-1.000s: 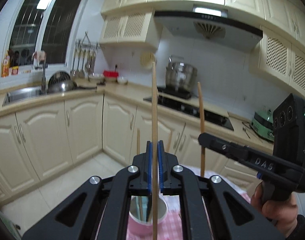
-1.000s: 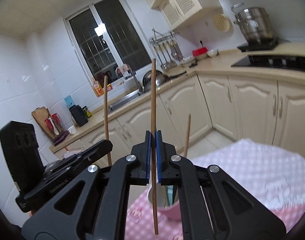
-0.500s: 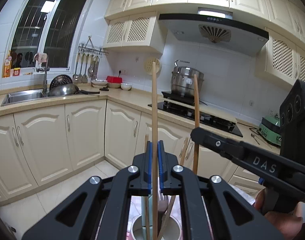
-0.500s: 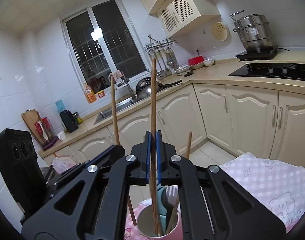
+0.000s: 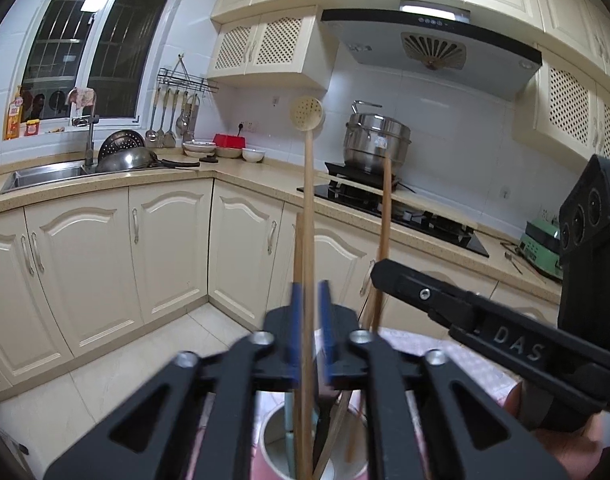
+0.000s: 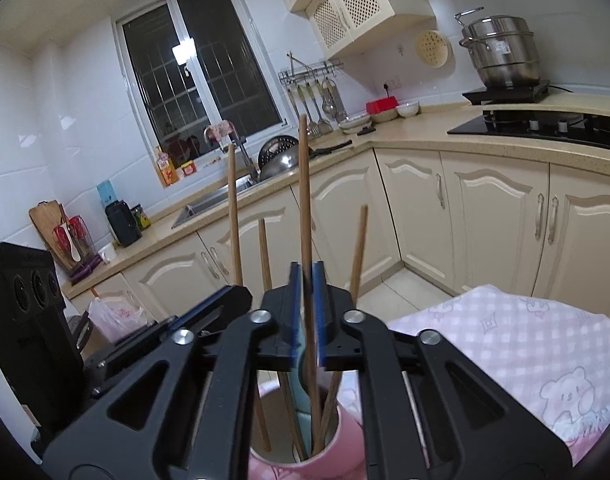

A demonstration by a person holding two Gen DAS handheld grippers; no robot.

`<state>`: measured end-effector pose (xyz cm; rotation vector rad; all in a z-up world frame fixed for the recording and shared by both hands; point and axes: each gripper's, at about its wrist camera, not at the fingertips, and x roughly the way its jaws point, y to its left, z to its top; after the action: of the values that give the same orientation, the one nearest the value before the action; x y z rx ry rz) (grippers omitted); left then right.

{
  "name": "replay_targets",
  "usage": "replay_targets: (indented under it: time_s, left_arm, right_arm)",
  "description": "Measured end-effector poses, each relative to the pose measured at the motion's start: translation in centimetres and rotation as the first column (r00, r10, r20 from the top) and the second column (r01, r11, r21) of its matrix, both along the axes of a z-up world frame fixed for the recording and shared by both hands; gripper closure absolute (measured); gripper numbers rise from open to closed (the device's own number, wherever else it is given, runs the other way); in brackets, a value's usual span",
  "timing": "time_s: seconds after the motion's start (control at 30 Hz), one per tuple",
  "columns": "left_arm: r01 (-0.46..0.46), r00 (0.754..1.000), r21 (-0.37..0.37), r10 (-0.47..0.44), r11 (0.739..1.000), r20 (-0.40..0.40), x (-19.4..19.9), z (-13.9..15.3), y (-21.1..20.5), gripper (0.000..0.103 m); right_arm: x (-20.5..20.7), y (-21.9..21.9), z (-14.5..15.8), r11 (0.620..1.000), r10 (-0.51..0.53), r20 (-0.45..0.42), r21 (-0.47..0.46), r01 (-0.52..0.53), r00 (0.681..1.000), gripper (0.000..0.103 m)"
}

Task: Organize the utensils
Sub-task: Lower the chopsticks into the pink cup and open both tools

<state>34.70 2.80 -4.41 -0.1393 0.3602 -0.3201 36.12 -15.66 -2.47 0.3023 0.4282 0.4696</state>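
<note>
Utensils stand in a round pink cup with a pale inside [image 6: 305, 456], which sits directly below both pairs of jaws on a pink checked cloth with bear prints [image 6: 517, 344] over the worktop.

The left gripper [image 5: 308, 322] has its jaws opening: the 2 blue pads [image 5: 293, 320] stand apart with a gap on either side of a long pale wooden chopstick [image 5: 307, 216]. That stick runs upright between the jaws and its lower end reaches into the cup. The pads do not press on it.

The right gripper [image 6: 307, 306] has its jaws opening as well. A darker brown wooden chopstick [image 6: 304, 184] stands between its blue pads [image 6: 295, 308], tip down inside the cup, with clear space beside it on each side.

Other wooden sticks lean in the cup: 1 [image 6: 358, 252] just right of the right jaws and 1 shorter [image 6: 264, 252] just left of them. A pale teal handle [image 5: 291, 428] shows below the left jaws, inside the cup.

In the left view, the right gripper's black body reaches in from the right side, its chopstick [image 5: 385, 216] rising beside the left jaws. A person's hand [image 5: 561, 440] grips its handle at the lower right edge.
</note>
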Motion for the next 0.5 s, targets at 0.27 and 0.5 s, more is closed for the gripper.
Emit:
replay_targets:
  time_s: [0.27, 0.5]
  left_arm:
    - [-0.033, 0.999, 0.015, 0.033, 0.999, 0.025, -3.0, 1.9, 1.0, 0.015]
    - [-0.072, 0.997, 0.064, 0.073, 0.995, -0.010, -5.1, 2.8, 1.2, 0.008]
  right_arm:
    - [-2.9, -3.3, 1.3, 0.998, -0.051, 0.028, 0.048, 0.050, 0.998, 0.015]
    - [-4.4, -5.9, 1.1, 0.996, -0.081, -0.056, 0.028, 0.083, 0.995, 0.006]
